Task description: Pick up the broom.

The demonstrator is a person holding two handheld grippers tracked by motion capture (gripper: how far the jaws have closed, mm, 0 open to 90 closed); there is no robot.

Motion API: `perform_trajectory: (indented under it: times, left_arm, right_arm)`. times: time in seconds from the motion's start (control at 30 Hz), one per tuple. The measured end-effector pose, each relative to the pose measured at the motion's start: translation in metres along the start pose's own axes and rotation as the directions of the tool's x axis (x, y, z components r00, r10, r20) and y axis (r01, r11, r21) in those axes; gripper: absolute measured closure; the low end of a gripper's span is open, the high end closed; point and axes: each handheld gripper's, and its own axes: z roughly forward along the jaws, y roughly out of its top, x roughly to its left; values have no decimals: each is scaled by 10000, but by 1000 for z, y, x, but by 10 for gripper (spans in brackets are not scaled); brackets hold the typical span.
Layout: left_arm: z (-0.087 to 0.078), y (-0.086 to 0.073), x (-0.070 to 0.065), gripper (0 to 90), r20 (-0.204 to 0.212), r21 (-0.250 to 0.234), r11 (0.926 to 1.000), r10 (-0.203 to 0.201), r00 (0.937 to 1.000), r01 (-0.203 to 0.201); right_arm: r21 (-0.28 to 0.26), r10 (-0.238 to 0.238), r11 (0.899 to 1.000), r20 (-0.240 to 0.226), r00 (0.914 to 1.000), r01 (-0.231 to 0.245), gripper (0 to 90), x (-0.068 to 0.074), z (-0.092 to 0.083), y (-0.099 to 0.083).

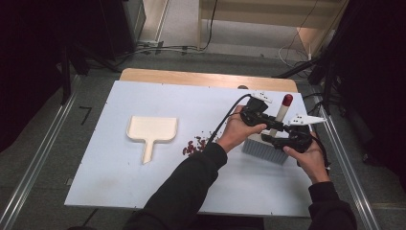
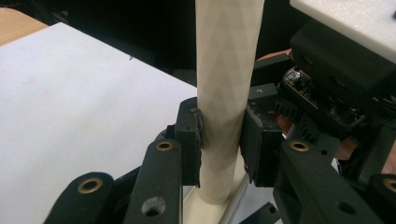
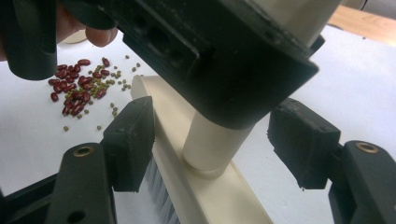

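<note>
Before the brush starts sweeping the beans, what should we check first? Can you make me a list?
1. Left gripper shut on the brush handle: ok.
2. Right gripper off the handle, pads apart on either side of it: ok.
3. Brush standing upright with bristles down on the table: ok.
4. Beans lying in a pile between brush and dustpan: ok.
5. Dustpan held steady: not ok, nothing touches it.
6. Every loose bean within the brush's path: cannot tell.

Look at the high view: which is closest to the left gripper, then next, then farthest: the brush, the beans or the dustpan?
From the left gripper:
1. Brush, held by its handle.
2. Beans, a pile to the left.
3. Dustpan, farther left.
</note>
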Motion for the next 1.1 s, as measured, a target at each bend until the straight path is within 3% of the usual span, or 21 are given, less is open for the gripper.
perform_trajectory:
  times: [0.13, 0.5, 0.63, 0.7, 0.73, 0.83, 1.0, 1.1]
  left_arm:
    - [0, 0, -1, 718, 194, -33, 10000, 7, 9998, -6]
    - [1, -1, -2, 718, 404, 33, 9996, 279, 9988, -281]
    - [3, -1, -4, 716, 434, -3, 9994, 341, 9985, -341]
    - [3, -2, -3, 712, 424, -28, 9994, 347, 9985, -347]
    - [3, -2, -3, 712, 418, -51, 9994, 348, 9985, -346]
    - [3, -3, -3, 710, 388, -82, 9996, 268, 9989, -265]
    - [3, -4, -4, 700, 386, -233, 9996, 183, 9991, -174]
    - [0, -4, -4, 629, 285, -361, 9993, 123, 9995, -113]
  right_arm:
    - [54, -45, 10000, 11, 10000, 45, 247, 0, 2, 0]
    - [656, 185, 9977, -578, 9982, -147, 267, -2, 8, -3]
    - [1089, 251, 9939, -787, 9966, -164, 362, -2, 13, -4]
    - [1276, 320, 9916, -1004, 9944, -191, 488, -2, 13, -5]
    - [1276, 320, 9916, -1004, 9944, -191, 488, -2, 13, -5]
    - [1276, 431, 9915, -1241, 9913, -272, 599, -2, 13, -5]
    - [1219, 693, 9911, -1221, 9901, -543, 627, -4, 12, -6]
    - [1177, 837, 9906, -1203, 9892, -695, 637, -5, 11, -8]
